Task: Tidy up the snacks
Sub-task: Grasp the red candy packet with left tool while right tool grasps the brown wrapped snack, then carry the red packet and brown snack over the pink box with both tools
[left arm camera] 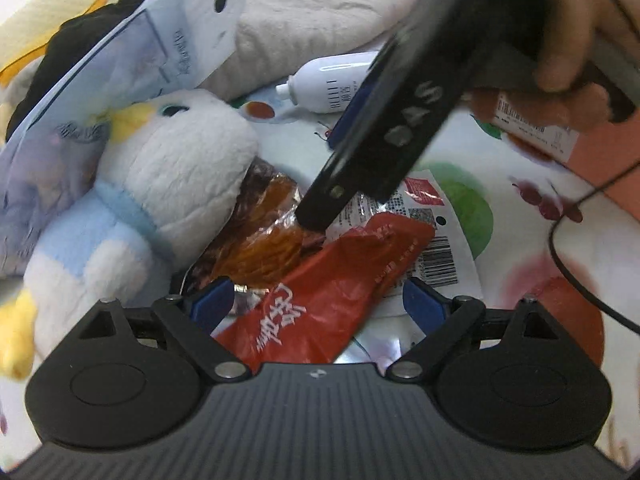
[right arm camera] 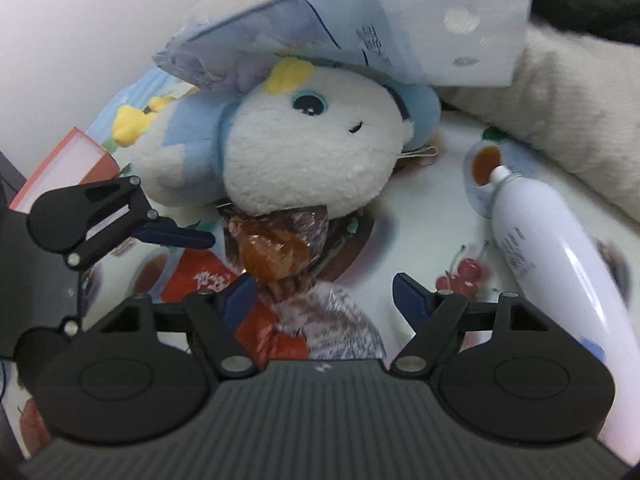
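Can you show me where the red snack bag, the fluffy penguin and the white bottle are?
red snack bag (left arm camera: 340, 280), left wrist view, crinkled middle
penguin (right arm camera: 316, 160), right wrist view, white face
white bottle (right arm camera: 536, 236), right wrist view, body

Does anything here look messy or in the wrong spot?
Yes. The snacks lie in a heap: a red packet overlaps a clear brown packet that is tucked under a plush toy's head. A white bottle lies on its side nearby, and a pale blue bag is draped over the toy.

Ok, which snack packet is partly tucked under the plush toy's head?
The clear packet with orange-brown contents, its top edge under the plush toy. The red packet lies in the open, nearer the left gripper.
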A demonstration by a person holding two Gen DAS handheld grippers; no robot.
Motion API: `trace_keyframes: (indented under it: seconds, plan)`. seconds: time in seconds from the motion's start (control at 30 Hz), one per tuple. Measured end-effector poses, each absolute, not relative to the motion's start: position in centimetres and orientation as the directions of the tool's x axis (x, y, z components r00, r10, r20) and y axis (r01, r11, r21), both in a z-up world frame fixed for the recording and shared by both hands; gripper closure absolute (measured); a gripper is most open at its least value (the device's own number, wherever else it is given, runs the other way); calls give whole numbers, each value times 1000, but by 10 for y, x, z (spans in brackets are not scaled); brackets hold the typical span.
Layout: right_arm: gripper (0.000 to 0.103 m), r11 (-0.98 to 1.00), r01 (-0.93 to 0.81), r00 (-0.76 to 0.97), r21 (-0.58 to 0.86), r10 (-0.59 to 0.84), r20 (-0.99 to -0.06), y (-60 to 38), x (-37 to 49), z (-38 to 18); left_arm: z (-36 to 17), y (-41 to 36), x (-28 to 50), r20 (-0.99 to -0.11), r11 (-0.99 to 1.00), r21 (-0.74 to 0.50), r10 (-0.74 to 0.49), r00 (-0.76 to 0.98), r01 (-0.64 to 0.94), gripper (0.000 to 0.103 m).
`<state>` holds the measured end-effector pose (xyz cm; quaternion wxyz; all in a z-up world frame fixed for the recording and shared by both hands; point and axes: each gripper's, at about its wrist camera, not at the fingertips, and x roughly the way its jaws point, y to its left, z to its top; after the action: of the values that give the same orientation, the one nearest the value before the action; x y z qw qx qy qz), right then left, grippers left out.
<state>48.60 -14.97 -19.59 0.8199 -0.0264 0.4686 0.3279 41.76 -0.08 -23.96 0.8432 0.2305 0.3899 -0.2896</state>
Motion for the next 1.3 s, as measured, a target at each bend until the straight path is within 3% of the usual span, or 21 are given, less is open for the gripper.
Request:
trace_keyframes:
  seconds: [0.33, 0.5, 0.57, 0.6, 0.7, 1.0, 1.3]
  plan:
    - [24, 720, -628, 268, 293, 554, -788, -136, 498, -214, -252, -7, 430, -815, 671, 144, -337, 472, 727, 21]
    - [28, 716, -655, 294, 242, 537, -791, -122, 491, -216, -252, -1, 428, -809, 701, 115, -345, 476, 704, 36]
    - [41, 706, -665, 288, 244, 544, -788, -119, 486, -214, -251, 0, 424, -808, 708, 107, -347, 476, 698, 39]
    - [58, 699, -667, 274, 259, 554, -786, -117, 485, -213, -251, 1, 419, -807, 712, 111, -343, 481, 693, 41]
    - [74, 695, -685, 287, 218, 533, -796, -109, 474, -207, -251, -3, 412, -815, 720, 86, -347, 464, 689, 43]
    - [75, 728, -673, 339, 133, 463, -819, -106, 445, -196, -241, -1, 385, -833, 739, 46, -343, 435, 672, 47]
    - [75, 791, -602, 380, 110, 405, -832, -137, 419, -185, -226, 26, 334, -839, 841, -8, -300, 454, 540, 47]
